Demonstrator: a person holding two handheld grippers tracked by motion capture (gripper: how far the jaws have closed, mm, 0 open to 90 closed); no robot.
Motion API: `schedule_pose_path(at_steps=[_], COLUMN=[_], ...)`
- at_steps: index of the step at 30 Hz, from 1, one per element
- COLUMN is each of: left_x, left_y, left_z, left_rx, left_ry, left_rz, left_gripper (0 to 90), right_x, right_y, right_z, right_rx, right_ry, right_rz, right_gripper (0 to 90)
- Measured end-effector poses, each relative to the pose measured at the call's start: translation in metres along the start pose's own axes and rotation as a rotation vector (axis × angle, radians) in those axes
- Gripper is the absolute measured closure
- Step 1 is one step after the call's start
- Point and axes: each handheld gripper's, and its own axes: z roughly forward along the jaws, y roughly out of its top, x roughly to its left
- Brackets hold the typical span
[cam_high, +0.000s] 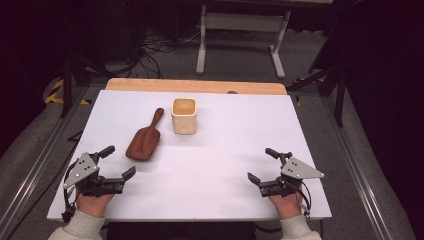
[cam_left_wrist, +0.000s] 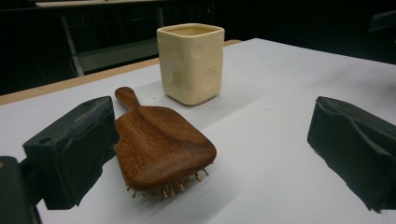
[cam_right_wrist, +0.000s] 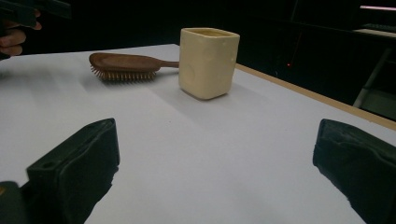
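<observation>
Wooden hairbrush (cam_high: 144, 141): bristles down, handle toward cup (cam_high: 184, 115).

Ahead of the left gripper (cam_high: 116, 161) the wooden hairbrush (cam_high: 144, 141) lies bristles down, near its spread jaws; beyond it the cream cup (cam_high: 184, 116) stands upright; before the right gripper (cam_high: 260, 165) bare white table (cam_high: 225, 165) runs unobstructed to that cup.

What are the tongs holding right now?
Nothing. The left tongs and the right tongs are both open, apart from the hairbrush and the cup.
</observation>
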Motion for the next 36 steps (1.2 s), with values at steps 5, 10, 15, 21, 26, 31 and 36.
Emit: schedule_pose_path(at_steps=[5, 10, 15, 21, 26, 31, 36], left_x=[0.0, 0.001, 0.002, 0.004, 0.008, 0.01, 0.01], left_y=[0.0, 0.0, 0.002, 0.007, 0.013, 0.023, 0.036], left_z=[0.0, 0.001, 0.002, 0.003, 0.007, 0.015, 0.025], left_rx=[0.005, 0.003, 0.018, 0.015, 0.034, 0.046, 0.062], left_ry=[0.0, -0.003, -0.016, -0.05, -0.086, -0.111, -0.126], left_rz=[-0.009, -0.011, -0.01, -0.02, -0.031, -0.012, 0.02], left_gripper=[3.0, 3.0, 2.6, 2.6, 4.8, 8.0, 8.6], right_x=[0.0, 0.0, 0.0, 0.0, -0.001, -0.001, -0.001], right_y=[0.0, 0.0, 0.0, -0.001, -0.002, -0.002, -0.004], right_z=[-0.001, -0.001, -0.001, -0.003, -0.004, -0.005, -0.007], right_rx=[-0.004, -0.001, -0.003, -0.011, -0.01, -0.014, -0.012], right_ry=[0.0, 0.001, 0.001, 0.003, -0.001, 0.001, 0.002], right_rz=[0.003, 0.008, 0.008, 0.018, 0.025, 0.03, 0.037], right_gripper=[1.5, 1.5, 1.7, 2.0, 2.3, 2.4, 2.5])
